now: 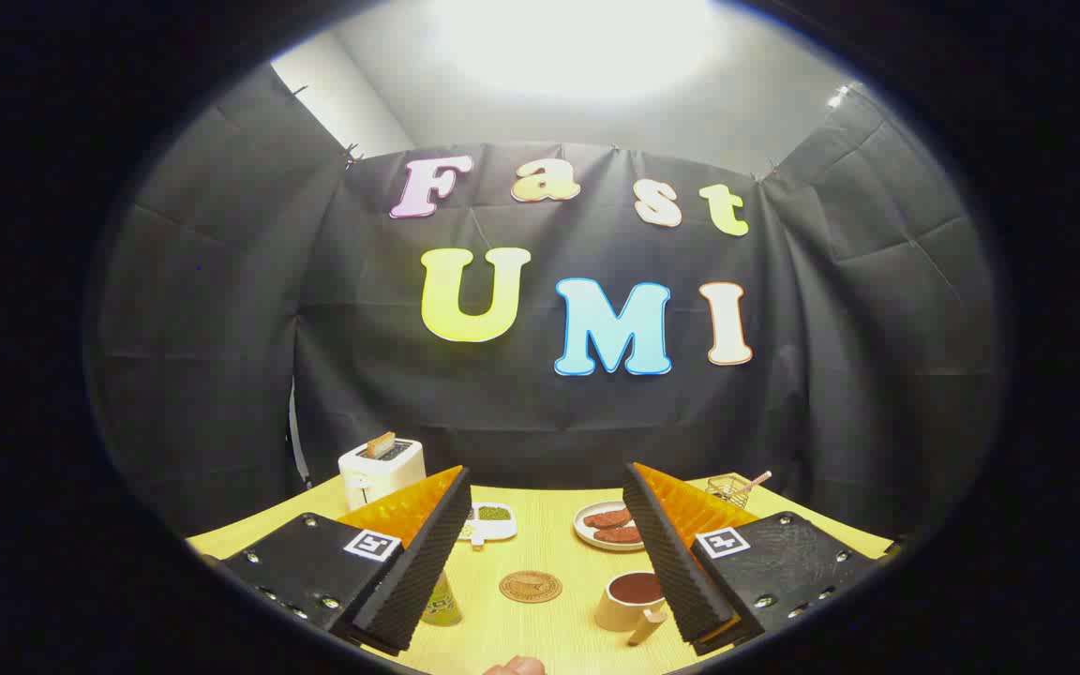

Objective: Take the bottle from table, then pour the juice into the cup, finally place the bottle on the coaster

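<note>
We see the gripper (545, 553) held above the near edge of the table (549, 637), its two fingers spread wide apart with nothing between them but the tabletop below. Just beside the inner face of the left finger, partly hidden behind it, stands the bottle (442, 605), a yellowish-green body whose top we cannot make out. Between the fingers, a little ahead, the round coaster (531, 587) lies flat on the wood, apart from everything else. Close to the right finger sits the cup (632, 600), pale with a handle pointing toward us and a dark brown surface inside; the finger covers its right side. Beyond the coaster, further along the table, we find a small white dish (491, 521) with something green in it, and to its right a white plate (607, 527) carrying reddish-brown pieces. Behind the left finger a white toaster (381, 472) stands with a slice poking out of its slot. Behind the right finger, a small wire basket (730, 487) rests near the far corner. At the very near edge of the table, a fingertip (514, 667) of a person shows.
</note>
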Demonstrator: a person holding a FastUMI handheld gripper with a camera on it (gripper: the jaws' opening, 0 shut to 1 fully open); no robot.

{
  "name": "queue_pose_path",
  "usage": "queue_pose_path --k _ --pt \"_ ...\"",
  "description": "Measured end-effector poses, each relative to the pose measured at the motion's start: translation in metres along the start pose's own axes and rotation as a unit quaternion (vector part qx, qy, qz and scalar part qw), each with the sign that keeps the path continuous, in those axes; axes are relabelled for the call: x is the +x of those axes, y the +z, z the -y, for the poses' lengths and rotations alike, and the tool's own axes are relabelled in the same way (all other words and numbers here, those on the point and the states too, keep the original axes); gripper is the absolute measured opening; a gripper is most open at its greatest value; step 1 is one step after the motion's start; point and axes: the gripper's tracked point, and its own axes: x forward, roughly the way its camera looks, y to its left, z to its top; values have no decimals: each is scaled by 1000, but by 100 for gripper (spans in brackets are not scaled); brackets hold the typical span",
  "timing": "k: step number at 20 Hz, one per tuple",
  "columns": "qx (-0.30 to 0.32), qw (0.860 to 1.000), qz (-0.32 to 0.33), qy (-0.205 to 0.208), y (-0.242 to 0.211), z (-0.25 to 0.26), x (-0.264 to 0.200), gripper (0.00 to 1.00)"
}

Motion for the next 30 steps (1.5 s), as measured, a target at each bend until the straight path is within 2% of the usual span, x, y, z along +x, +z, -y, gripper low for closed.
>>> queue_pose_path --k 3,9,21,24,30 --pt "-10 1000 0 0 0 0 0 99" --pt "-7 1000 6 29 -2 -17 1 99" --pt "3 1000 7 20 -5 -10 1 99" --pt "11 999 11 36 -6 -21 6 99" --pt "14 999 6 38 -19 -35 11 99"
